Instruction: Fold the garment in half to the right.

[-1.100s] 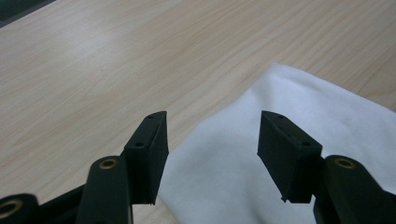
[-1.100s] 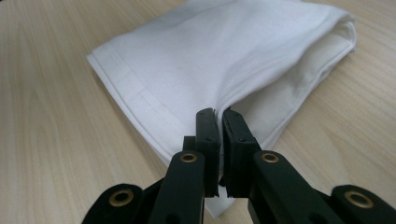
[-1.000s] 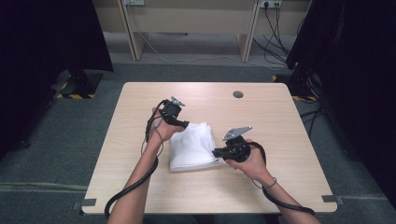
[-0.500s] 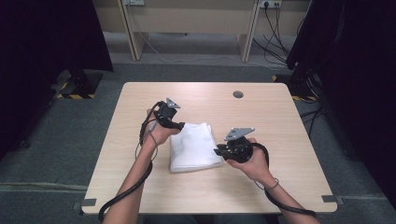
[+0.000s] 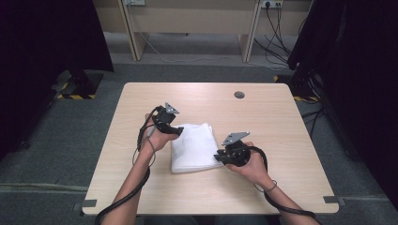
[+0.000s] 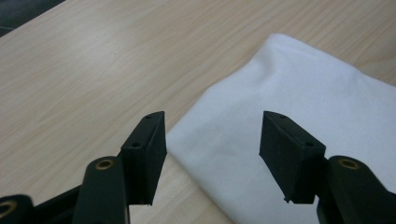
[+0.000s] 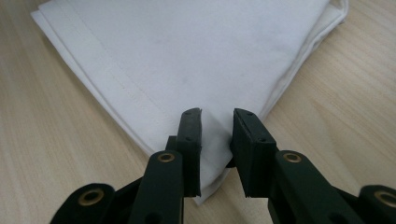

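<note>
Folded white cloth lies flat at centre of the table in high view, between both hands. Left gripper sits at cloth's upper-left corner, forearm coming up from bottom left, wrist bent inward; jaws wide apart, straddling the cloth edge w/o pinching it. Right gripper is at cloth's lower-right corner, hand wrapped round the body, forearm from bottom right; jaws nearly closed over the corner, small gap left, can't tell if pinching.

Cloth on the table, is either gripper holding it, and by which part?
The right gripper straddles a corner of the cloth, jaws nearly closed; a firm hold cannot be told. The left gripper is open, holding nothing.
</note>
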A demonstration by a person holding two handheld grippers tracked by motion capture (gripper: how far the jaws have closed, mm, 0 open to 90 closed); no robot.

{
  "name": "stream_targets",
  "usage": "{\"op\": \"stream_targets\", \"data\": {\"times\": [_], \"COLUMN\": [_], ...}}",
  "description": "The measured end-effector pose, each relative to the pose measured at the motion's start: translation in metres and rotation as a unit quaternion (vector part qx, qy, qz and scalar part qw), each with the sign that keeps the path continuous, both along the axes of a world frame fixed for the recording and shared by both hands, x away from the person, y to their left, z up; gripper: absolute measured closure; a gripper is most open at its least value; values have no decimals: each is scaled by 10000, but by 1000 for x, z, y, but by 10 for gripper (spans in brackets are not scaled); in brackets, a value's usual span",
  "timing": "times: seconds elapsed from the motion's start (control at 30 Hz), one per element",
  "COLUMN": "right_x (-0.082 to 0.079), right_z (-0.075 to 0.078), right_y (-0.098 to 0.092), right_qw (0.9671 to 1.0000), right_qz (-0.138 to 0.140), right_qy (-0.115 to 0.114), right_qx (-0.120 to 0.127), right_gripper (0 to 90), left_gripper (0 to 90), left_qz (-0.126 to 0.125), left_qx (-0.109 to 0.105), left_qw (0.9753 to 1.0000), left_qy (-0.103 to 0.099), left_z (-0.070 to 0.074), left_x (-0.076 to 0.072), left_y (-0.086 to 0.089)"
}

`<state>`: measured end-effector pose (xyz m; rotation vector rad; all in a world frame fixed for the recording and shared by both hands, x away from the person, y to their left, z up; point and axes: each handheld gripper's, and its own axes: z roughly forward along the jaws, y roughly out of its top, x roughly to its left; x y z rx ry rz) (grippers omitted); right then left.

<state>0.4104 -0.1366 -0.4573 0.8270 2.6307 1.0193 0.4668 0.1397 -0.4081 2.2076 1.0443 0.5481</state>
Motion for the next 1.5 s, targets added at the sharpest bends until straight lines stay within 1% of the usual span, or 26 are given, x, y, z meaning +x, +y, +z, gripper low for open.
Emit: {"op": "stream_targets", "data": {"times": [0.2, 0.53, 0.63, 0.67, 0.7, 0.73, 0.77, 0.8, 0.83, 0.87, 0.9, 0.93, 0.97, 1.0, 1.03, 1.07, 1.1, 1.13, 1.17, 1.2, 1.23, 1.27, 1.3, 1.37, 1.4, 1.5], "right_x": [-4, -9, -9, -9, -9, -8, -8, -8, -6, -6, -6, -4, -4, -4, -2, -2, 1, 1, 1, 3, 3, 3, 5, 5, 6, 7], "right_z": [-4, -5, -5, -5, -5, -2, -2, -2, 3, 3, 3, 6, 6, 6, 10, 10, 15, 15, 15, 19, 19, 19, 22, 22, 23, 23], "right_y": [2, 8, 6, 6, 6, 4, 4, 4, 0, 0, 0, -5, -5, -5, -10, -10, -18, -18, -18, -27, -27, -27, -36, -36, -45, -53], "right_qw": [10000, 9999, 9997, 9997, 9997, 9996, 9996, 9996, 9994, 9994, 9994, 9993, 9993, 9993, 9991, 9991, 9988, 9988, 9988, 9984, 9984, 9984, 9980, 9980, 9975, 9972], "right_qz": [8, 103, 106, 106, 106, 72, 72, 72, -21, -21, -21, -92, -92, -92, -169, -169, -260, -260, -260, -365, -365, -365, -464, -464, -546, -617], "right_qy": [43, 82, 156, 156, 156, 136, 136, 136, 54, 54, 54, -2, -2, -2, -37, -37, -113, -113, -113, -155, -155, -155, -184, -184, -206, -206], "right_qx": [-10, 28, 130, 130, 130, 238, 238, 238, 330, 330, 330, 363, 363, 363, 394, 394, 408, 408, 408, 393, 393, 393, 385, 385, 391, 371], "right_gripper": [738, 738, 735, 703, 703, 703, 666, 666, 666, 636, 636, 636, 605, 605, 587, 587, 587, 566, 566, 566, 539, 539, 539, 533, 528, 522], "left_gripper": [399, 395, 391, 391, 390, 390, 390, 388, 388, 388, 379, 379, 379, 364, 364, 344, 344, 344, 334, 334, 334, 317, 317, 303, 303, 300], "left_qz": [59, 124, 136, 157, 157, 157, 136, 136, 136, 92, 92, 92, 76, 76, 61, 61, 61, 57, 57, 57, 76, 76, 76, 103, 108, 128], "left_qx": [-17, 0, -11, -44, -44, -44, -68, -68, -68, -73, -73, -73, -112, -112, -130, -130, -130, -147, -147, -147, -172, -172, -172, -207, -195, -217], "left_qw": [10000, 9999, 9999, 9998, 9998, 9998, 9998, 9998, 9998, 9998, 9998, 9998, 9996, 9996, 9994, 9994, 9994, 9992, 9992, 9992, 9990, 9990, 9990, 9987, 9987, 9985], "left_qy": [-13, -63, -76, -98, -98, -98, -143, -143, -143, -180, -180, -180, -237, -237, -325, -325, -325, -377, -377, -377, -411, -411, -411, -448, -452, -492], "left_z": [-1, -1, -2, -2, -2, -2, -3, -3, -3, -3, -3, -3, -2, -2, -2, -2, -2, -2, -2, -2, -2, -2, -2, -2, -2, -2], "left_x": [0, -3, -4, -6, -6, -6, -8, -8, -8, -10, -10, -10, -12, -12, -14, -14, -14, -17, -17, -17, -20, -20, -20, -22, -22, -26], "left_y": [5, 13, 15, 17, 17, 17, 18, 18, 18, 19, 19, 19, 20, 20, 22, 22, 22, 24, 24, 24, 27, 27, 27, 29, 29, 32]}}
